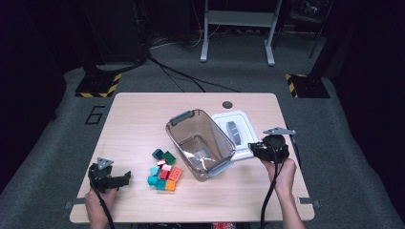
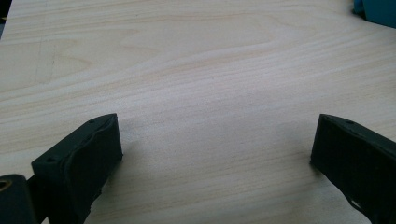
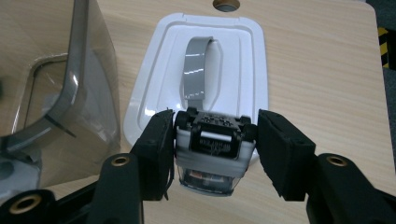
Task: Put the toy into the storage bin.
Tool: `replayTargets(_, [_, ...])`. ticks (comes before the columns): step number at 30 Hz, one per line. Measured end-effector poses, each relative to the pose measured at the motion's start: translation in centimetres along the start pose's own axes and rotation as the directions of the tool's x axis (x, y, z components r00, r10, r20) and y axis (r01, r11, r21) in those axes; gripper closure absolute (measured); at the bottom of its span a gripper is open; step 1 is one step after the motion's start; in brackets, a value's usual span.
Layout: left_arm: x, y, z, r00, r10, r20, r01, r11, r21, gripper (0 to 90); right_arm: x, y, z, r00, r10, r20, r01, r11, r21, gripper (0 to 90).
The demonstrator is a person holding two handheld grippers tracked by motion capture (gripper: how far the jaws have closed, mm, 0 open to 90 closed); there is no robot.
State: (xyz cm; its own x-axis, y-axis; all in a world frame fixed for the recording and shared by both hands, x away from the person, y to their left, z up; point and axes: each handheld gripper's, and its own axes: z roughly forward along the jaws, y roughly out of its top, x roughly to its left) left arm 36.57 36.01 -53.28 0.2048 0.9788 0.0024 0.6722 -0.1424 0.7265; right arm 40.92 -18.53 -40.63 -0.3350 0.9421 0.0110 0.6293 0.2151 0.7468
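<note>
Right gripper view: right gripper [image 3: 212,140] has its jaws pinching a small toy car [image 3: 212,144], black top and white sides, held just above the near edge of the white lid [image 3: 154,70] on the bench [image 3: 317,70]. Clear bin [image 3: 79,93] lies tipped just beside the lid. Left gripper [image 2: 215,149] sits low over bare bench, jaws spread, nothing between them, near the brick pile [image 1: 164,171].

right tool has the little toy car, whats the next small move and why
Probably carry the toy car leftward over the open clear bin and lower it in. The right tool grips the car above the white lid, which lies off beside the bin. The left tool rests open, apart from the bricks.
</note>
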Motion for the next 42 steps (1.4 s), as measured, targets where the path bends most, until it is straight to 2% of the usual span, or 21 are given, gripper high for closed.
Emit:
replayTargets(8, [0.0,0.0,0.0,1.0,0.001,0.002,-0.001,1.0,0.003,1.9,0.7,2.1,0.1,0.9992,-0.041,-0.002,0.041,0.999,-0.007,47.4])
replayTargets(26, [0.0,0.0,0.0,1.0,-0.001,0.004,0.001,1.0,0.005,1.9,2.9,6.4,0.4,0.9954,-0.09,-0.034,0.089,0.996,-0.023,47.4])
replayTargets(27, [0.0,0.0,0.0,1.0,-0.002,0.003,0.002,1.0,0.004,1.9,3.0,6.6,0.4,0.9933,-0.11,-0.036,0.109,0.994,-0.029,47.4])
replayTargets(28, [0.0,0.0,0.0,1.0,-0.002,0.004,0.002,1.0,0.004,1.9,3.3,6.9,0.4,0.9939,-0.103,-0.041,0.102,0.994,-0.028,47.4])
replayTargets(34, [0.0,0.0,0.0,1.0,-0.002,0.004,0.002,1.0,0.005,1.9,4.5,8.1,0.1,0.9882,-0.136,-0.07,0.133,0.99,-0.046,47.4])
replayTargets(39, [0.0,0.0,0.0,1.0,-0.002,0.004,0.002,1.0,0.005,1.9,5.5,8.6,0.1,0.9809,-0.171,-0.093,0.167,0.985,-0.05,47.4])
replayTargets(40, [0.0,0.0,0.0,1.0,-0.001,0.004,0.001,1.0,0.006,1.9,6.0,8.8,0.2,0.9764,-0.186,-0.111,0.181,0.982,-0.048,47.4])
replayTargets(41, [0.0,0.0,0.0,1.0,-0.002,0.004,0.002,1.0,0.005,1.8,6.2,8.8,0.2,0.9769,-0.181,-0.113,0.177,0.983,-0.045,47.4])
replayTargets(42, [0.0,0.0,0.0,1.0,-0.002,0.004,0.001,1.0,0.005,1.9,6.4,8.9,0.3,0.9732,-0.195,-0.122,0.191,0.981,-0.045,47.4])
